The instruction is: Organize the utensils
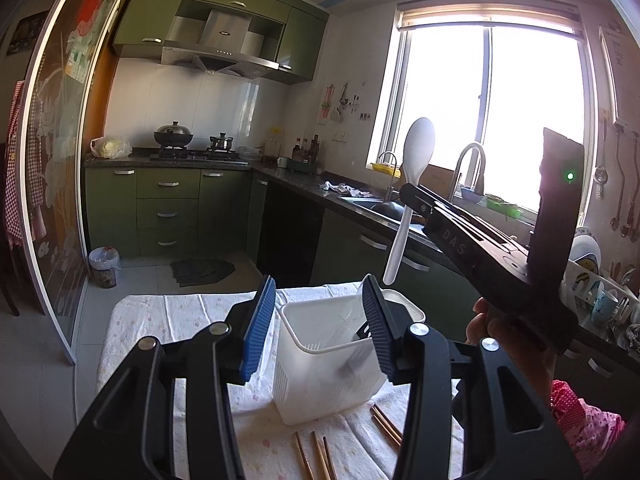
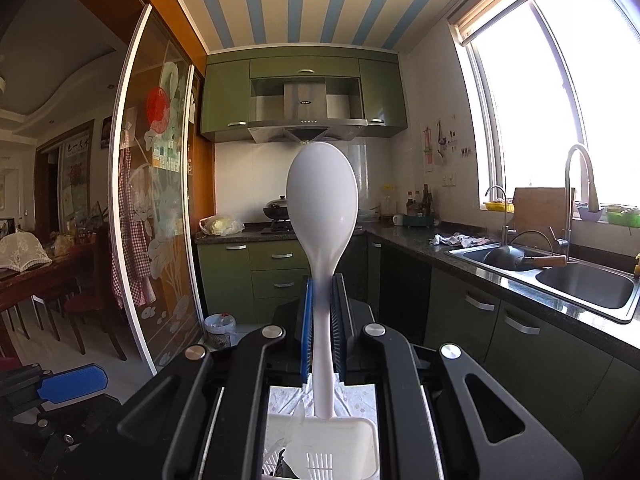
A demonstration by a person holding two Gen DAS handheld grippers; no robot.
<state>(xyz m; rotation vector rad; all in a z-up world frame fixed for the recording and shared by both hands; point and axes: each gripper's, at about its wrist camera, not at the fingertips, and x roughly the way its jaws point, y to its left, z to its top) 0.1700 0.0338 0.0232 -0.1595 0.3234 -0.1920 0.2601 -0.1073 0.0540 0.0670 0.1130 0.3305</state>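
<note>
The spoon (image 2: 322,216) looked like smooth white plastic with a soft gloss, and the utensil holder (image 1: 320,364) like matt, slightly translucent white plastic with slotted walls. The chopsticks (image 1: 316,456) appeared to be brown wood. The tablecloth (image 1: 180,320) was thin, wrinkled cloth with a faint floral print. The right gripper (image 2: 322,312) had a matt black plastic body, shiny metal pivot pins and ribbed pads. The left gripper (image 1: 320,312) matched it, one pad blue and ribbed
</note>
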